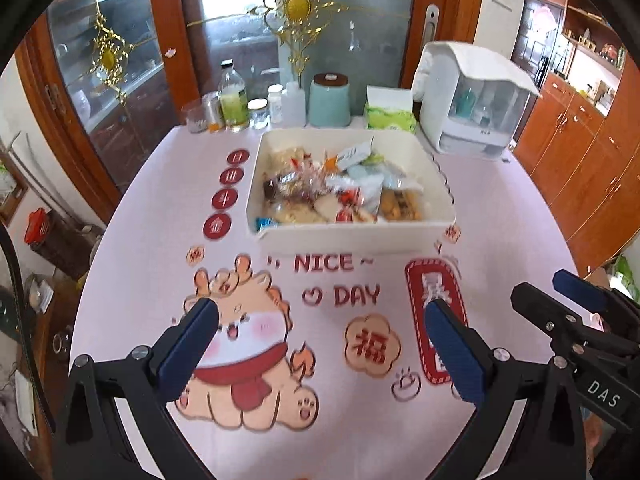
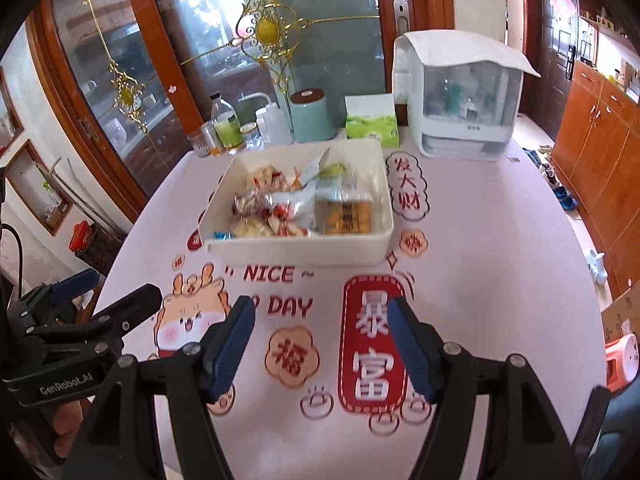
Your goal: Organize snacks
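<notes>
At right edge of the right-wrist view lay shoes (image 2: 560, 196), unseen by the left; one white bin (image 1: 352, 236) of snacks (image 1: 340, 192); left gripper (image 1: 320, 320) and right gripper (image 2: 320, 320) both gaped empty.

White tray (image 1: 348, 238): smooth matt plastic, holding snack packets (image 1: 340, 192) in glossy, crinkled clear film and foil. Tablecloth (image 1: 500, 248): smooth, pale pink, printed, with a slight sheen; left gripper (image 1: 322, 344) and right gripper (image 2: 322, 344) were of matt black plastic with silver metal screws and ribbed blue pads. Behind stood a smooth pale-green canister (image 1: 329, 104) with brown lid, a paper tissue box (image 1: 390, 110), and glossy varnished wooden cabinets (image 1: 580, 148)
</notes>
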Motion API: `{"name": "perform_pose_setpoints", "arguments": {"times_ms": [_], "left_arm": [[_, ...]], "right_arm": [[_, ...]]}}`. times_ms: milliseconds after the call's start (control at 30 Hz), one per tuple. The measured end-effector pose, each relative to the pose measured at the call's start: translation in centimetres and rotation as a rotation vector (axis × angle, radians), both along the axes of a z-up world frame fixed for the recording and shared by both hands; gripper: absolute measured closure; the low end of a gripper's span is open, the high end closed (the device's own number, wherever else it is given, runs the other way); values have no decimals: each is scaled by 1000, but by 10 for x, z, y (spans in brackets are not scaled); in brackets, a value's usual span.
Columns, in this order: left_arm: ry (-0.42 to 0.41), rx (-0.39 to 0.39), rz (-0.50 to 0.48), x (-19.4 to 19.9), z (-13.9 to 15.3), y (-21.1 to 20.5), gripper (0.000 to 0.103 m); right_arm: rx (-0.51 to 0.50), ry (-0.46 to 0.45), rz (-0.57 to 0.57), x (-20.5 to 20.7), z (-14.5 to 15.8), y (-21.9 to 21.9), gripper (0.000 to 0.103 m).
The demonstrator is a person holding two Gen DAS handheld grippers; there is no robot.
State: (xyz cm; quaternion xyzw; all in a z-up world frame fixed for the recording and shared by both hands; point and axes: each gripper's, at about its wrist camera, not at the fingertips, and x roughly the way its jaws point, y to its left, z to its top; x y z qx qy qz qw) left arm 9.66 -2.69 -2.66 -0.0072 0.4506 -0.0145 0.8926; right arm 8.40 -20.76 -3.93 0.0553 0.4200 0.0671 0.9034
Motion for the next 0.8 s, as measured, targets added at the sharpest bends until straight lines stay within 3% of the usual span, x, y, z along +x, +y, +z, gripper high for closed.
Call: {"name": "perform_pose_setpoints", "arguments": {"times_ms": [367, 800], "left_arm": [[17, 44, 16, -36, -7, -6, 1], [4, 60, 28, -42, -5, -5, 1]], "right_arm": [[2, -1, -27, -39, -1, 7, 34], [19, -14, -63, -51, -2, 5, 34]]}}
